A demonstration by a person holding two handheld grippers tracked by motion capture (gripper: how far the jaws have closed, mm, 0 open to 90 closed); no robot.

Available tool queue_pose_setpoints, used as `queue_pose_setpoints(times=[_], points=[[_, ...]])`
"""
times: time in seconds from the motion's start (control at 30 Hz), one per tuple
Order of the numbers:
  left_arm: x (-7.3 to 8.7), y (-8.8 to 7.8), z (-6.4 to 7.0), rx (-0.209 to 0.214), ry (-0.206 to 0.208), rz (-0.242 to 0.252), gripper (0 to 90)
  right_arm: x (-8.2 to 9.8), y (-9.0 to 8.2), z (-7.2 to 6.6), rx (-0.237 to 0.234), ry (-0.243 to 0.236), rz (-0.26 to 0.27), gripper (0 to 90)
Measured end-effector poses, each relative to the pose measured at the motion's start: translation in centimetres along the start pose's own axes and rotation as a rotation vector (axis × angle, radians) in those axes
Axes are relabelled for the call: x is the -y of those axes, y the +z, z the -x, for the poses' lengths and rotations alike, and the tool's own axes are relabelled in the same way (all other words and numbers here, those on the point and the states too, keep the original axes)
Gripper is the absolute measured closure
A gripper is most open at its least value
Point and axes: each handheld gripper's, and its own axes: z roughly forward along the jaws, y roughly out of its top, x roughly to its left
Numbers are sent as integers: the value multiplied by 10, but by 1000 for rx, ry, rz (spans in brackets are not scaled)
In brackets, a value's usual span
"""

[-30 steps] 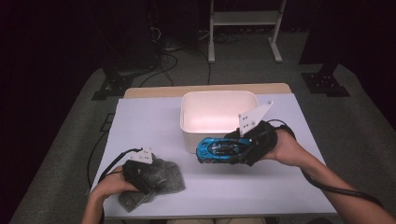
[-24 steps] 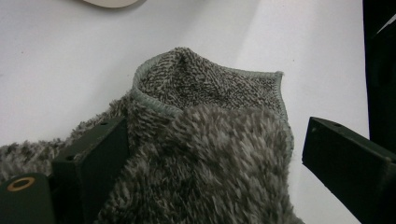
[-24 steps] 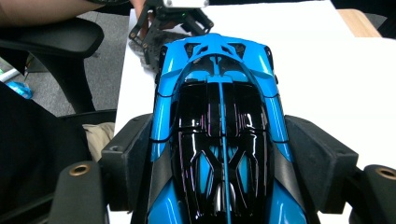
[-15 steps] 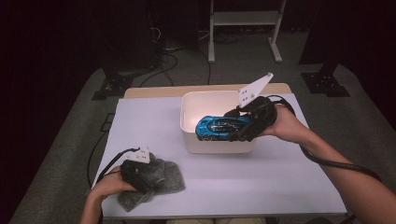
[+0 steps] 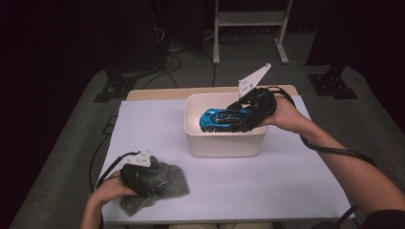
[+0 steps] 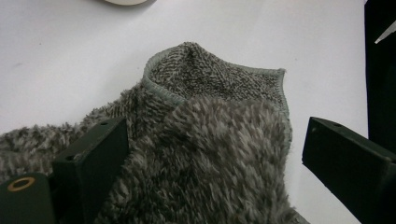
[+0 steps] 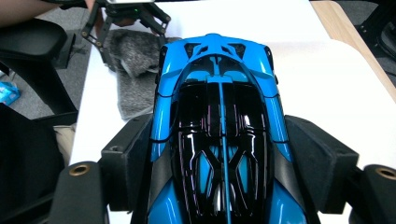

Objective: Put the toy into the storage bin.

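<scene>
Gloss-painted toy car point(image 7: 219, 135), blue with a black ribbed cabin and a low wedge shape, clamped by its flanks between the padded black jaws of the right gripper point(image 5: 246, 117); it hangs over the opening of a white, smooth-walled, round-cornered tub point(image 5: 224, 143). Left gripper point(image 5: 143, 177), jaws spread apart, rests over a grey, deep-pile terry cloth point(image 6: 210, 140) with a stitched hem, crumpled on the matte white table point(image 5: 267, 181). No legible lettering.
</scene>
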Motion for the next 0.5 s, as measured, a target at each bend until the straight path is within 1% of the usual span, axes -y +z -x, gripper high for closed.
queue_pose_setpoints(times=[0.13, 0.3, 0.37, 0.5], points=[[0, -1, -1, -2, -2, -2, 67, 1, 6, 12, -10, 6, -3, 265], [1, 0, -4, -3, -10, 2, 67, 4, 15, 27, -16, 17, -24, 265], [1, 0, -4, -2, -6, -5, 67, 6, 19, 33, -21, 23, -26, 265], [1, 0, -4, -1, -7, -3, 68, 7, 28, 41, -26, 25, -35, 265]])
